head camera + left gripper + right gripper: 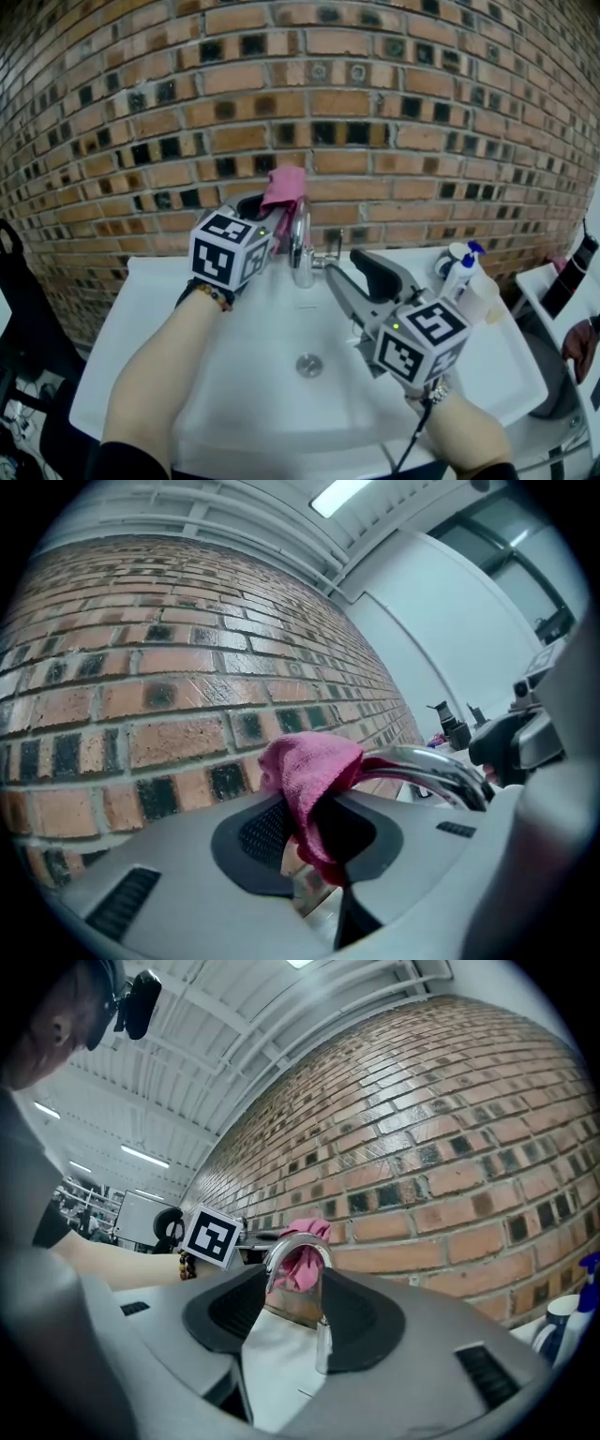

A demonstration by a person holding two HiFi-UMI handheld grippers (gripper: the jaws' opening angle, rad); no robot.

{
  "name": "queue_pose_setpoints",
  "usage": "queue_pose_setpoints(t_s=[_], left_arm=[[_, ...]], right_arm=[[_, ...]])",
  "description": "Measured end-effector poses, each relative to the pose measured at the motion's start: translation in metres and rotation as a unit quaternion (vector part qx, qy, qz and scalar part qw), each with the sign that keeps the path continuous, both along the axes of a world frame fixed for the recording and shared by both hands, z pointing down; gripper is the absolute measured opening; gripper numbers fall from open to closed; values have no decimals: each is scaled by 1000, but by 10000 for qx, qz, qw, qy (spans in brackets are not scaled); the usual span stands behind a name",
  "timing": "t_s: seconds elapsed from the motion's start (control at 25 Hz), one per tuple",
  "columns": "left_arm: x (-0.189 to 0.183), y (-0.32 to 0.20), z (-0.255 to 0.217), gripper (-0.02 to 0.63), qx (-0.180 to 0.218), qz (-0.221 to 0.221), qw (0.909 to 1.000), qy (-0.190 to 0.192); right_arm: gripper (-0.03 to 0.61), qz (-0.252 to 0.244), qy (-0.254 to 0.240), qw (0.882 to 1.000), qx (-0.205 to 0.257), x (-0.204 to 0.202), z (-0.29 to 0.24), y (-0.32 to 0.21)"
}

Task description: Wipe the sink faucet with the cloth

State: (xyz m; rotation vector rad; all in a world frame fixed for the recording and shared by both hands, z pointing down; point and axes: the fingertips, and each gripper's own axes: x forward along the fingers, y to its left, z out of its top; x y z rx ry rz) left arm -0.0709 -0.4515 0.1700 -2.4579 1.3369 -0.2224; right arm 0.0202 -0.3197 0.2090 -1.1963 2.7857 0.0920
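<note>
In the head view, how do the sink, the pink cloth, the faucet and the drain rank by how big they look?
1. sink, by far the largest
2. pink cloth and faucet: they look about alike, too close to rank
3. drain, the smallest

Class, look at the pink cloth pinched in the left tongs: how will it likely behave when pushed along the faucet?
Probably floppy: the pink cloth bunches and droops between the left tongs. Likely light: a small pinch carries it. It should mould to the faucet rather than slide off.
</note>
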Motion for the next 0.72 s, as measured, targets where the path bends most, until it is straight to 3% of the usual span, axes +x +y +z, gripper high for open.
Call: queue_pose_setpoints(t_s=[0.32,0.72], left_arm=[[1,-20,22,80,-193,-37,9996,-214],[6,-36,60,77,-502,-40,9957,-782]], right_arm=[[198,29,-64,9999,-138,6,13,-5],[198,-38,-33,9997,-251,3,23,-7]])
